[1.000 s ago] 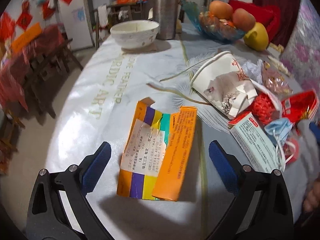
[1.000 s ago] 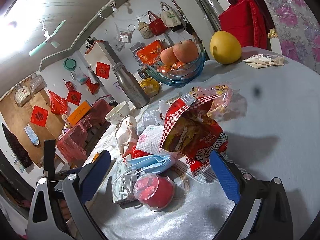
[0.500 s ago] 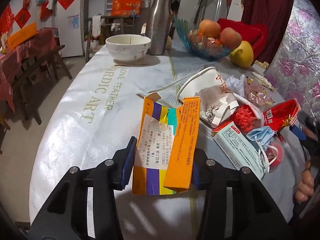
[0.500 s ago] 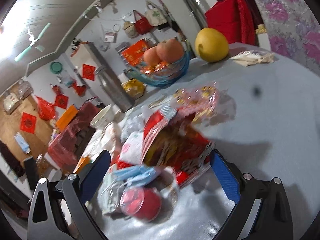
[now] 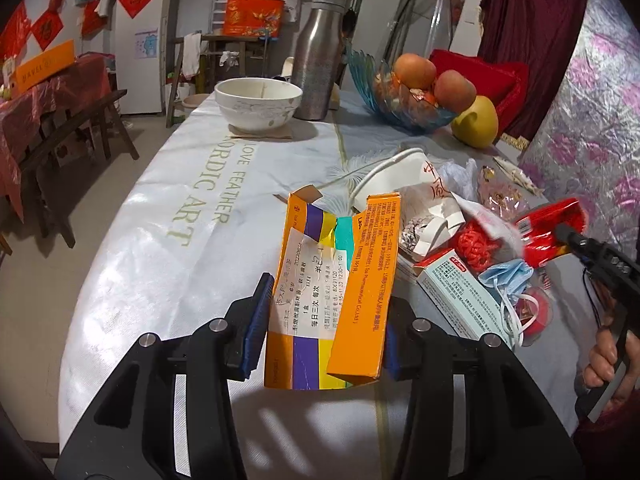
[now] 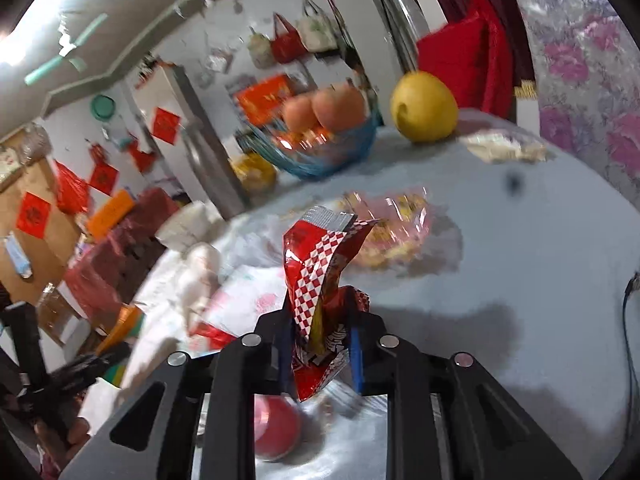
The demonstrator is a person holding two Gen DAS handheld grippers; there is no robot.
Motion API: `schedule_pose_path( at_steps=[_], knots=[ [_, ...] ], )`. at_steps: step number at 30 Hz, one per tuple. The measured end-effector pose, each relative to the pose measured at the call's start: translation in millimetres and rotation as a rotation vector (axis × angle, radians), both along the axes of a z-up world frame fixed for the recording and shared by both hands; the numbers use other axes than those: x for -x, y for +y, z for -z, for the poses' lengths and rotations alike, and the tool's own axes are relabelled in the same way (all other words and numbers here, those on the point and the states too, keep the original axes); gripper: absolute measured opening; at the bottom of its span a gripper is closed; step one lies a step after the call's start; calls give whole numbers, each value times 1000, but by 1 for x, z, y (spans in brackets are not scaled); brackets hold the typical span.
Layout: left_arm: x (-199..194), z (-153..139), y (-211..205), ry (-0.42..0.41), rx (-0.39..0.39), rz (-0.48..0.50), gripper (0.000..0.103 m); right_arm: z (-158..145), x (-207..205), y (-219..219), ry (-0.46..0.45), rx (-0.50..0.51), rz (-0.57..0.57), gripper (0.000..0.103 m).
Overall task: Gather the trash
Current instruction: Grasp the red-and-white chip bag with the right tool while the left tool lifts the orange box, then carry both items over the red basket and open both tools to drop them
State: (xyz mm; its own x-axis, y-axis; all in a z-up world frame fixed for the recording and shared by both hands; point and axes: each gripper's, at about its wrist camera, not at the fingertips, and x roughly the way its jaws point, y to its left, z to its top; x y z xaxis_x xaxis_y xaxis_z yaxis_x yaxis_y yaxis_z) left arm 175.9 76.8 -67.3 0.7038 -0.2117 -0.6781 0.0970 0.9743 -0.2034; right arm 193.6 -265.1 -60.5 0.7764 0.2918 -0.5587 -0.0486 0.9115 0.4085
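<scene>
While left tool (image 5: 322, 340) clamps orange box (image 5: 332, 292), right tool (image 6: 320, 354) jaws closing, pinching red snack bag (image 6: 320, 280).

A: Left gripper (image 5: 320, 328) status?
B: A second ago its jaws stood wide around the orange box (image 5: 332, 300) lying flat on the desk (image 5: 160, 240). They now clamp the box, raised at its far end.
A: Right gripper (image 6: 318, 344)?
B: Previously wide; its jaws are closing, the red snack wrapper (image 6: 320, 280) crumpled upright between them.
</scene>
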Motion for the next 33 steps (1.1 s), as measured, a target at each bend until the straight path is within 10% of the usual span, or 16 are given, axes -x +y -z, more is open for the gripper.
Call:
schedule_pose_path(
  at_steps=[21, 33],
  knots=[
    [116, -62, 98, -120, -46, -195, 47, -82, 67, 89, -207, -76, -326, 23],
    [204, -2, 208, 108, -124, -394, 47, -103, 103, 183, -193, -51, -543, 23]
  ],
)
